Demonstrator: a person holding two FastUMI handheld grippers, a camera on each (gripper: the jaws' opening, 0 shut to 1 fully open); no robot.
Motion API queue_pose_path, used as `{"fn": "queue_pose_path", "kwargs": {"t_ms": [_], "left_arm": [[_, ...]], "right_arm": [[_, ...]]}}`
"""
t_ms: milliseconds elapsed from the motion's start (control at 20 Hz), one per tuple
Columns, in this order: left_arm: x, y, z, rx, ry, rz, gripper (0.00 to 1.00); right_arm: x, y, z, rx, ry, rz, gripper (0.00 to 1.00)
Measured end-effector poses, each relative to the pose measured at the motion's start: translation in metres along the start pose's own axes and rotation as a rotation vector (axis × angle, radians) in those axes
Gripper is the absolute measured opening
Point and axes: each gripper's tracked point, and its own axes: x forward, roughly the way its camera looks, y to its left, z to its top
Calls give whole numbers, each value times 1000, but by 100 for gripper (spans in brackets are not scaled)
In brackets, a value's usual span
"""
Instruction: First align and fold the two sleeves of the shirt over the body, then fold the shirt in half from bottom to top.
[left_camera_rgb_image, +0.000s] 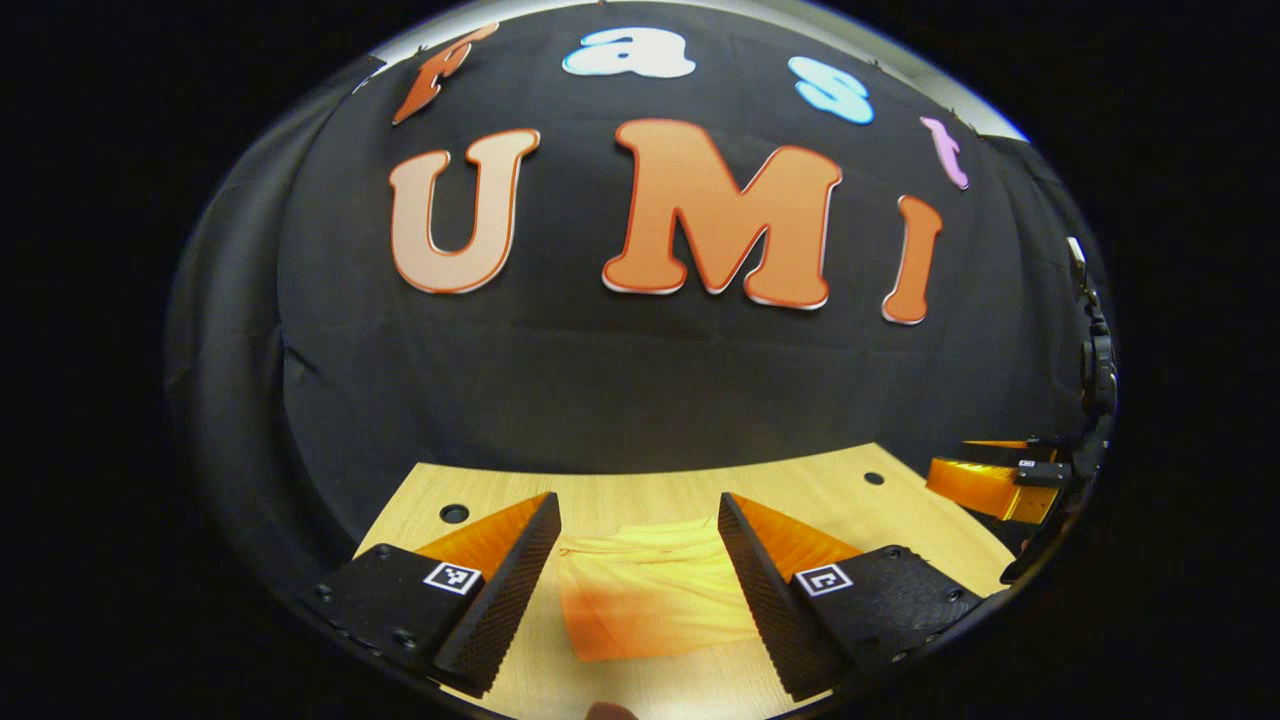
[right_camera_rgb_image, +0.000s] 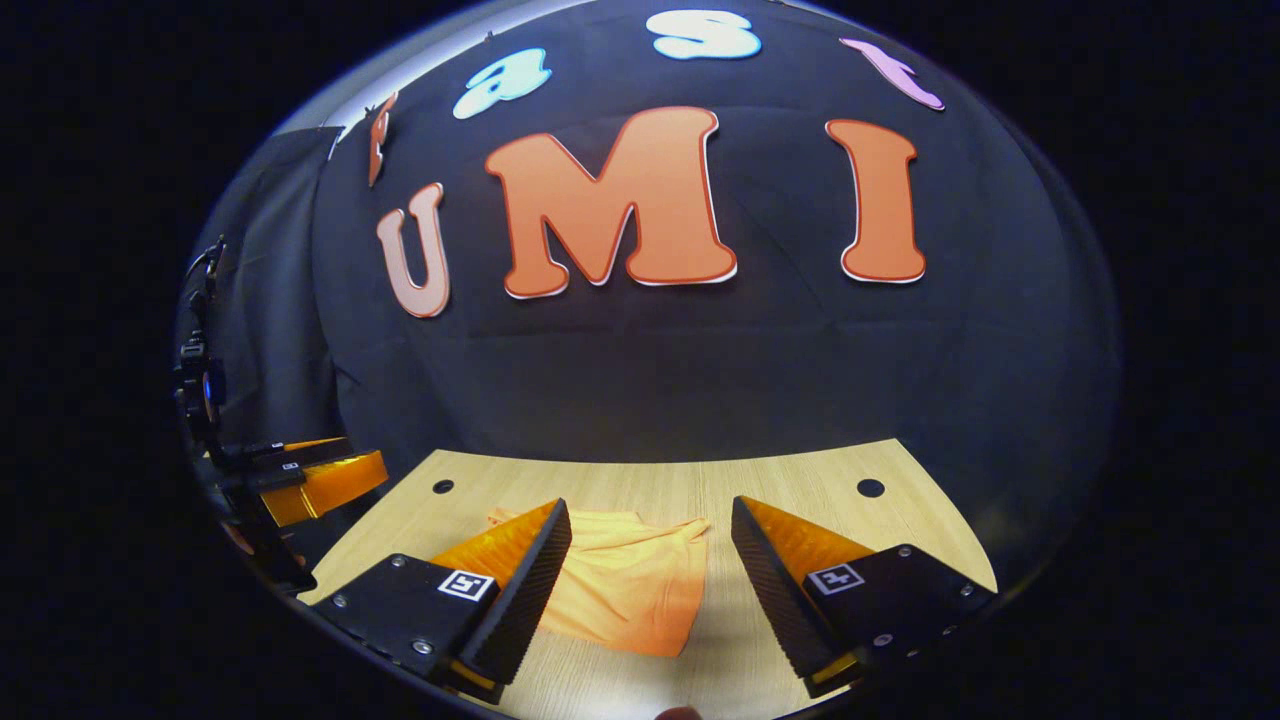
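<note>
In the left gripper view, the left gripper (left_camera_rgb_image: 640, 590) sits nearest, its two fingers (left_camera_rgb_image: 500, 600) spread wide with nothing between them touching either one. Each finger carries a small square black-and-white marker; no words can be read on them. Beyond the gap, the folded orange shirt (left_camera_rgb_image: 650, 595) lies flat on the wooden table (left_camera_rgb_image: 640, 490), apart from the fingers. The other gripper shows at the far right edge, above the table.

In the right gripper view, the right gripper (right_camera_rgb_image: 650, 590) is likewise spread and holds nothing. The shirt (right_camera_rgb_image: 630, 585) lies just ahead, towards its left finger, on the table (right_camera_rgb_image: 800, 480).
</note>
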Motion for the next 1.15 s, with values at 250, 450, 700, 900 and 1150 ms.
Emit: {"fn": "queue_pose_path", "kwargs": {"t_ms": [250,450,700,900,1150], "left_arm": [[-55,-22,13,-15,-104,32,98],[-104,-37,27,33,-252,78,98],[-140,-47,17,28,-283,105,94],[-146,-50,12,35,-266,97,95],[-146,-49,19,48,-271,100,94]], "right_arm": [[-60,22,19,-91,-144,44,98],[-89,40,23,-159,-193,77,98],[-100,58,15,-174,-204,124,98],[-99,66,7,-191,-189,142,98],[-91,73,19,-200,-212,137,98]]}}
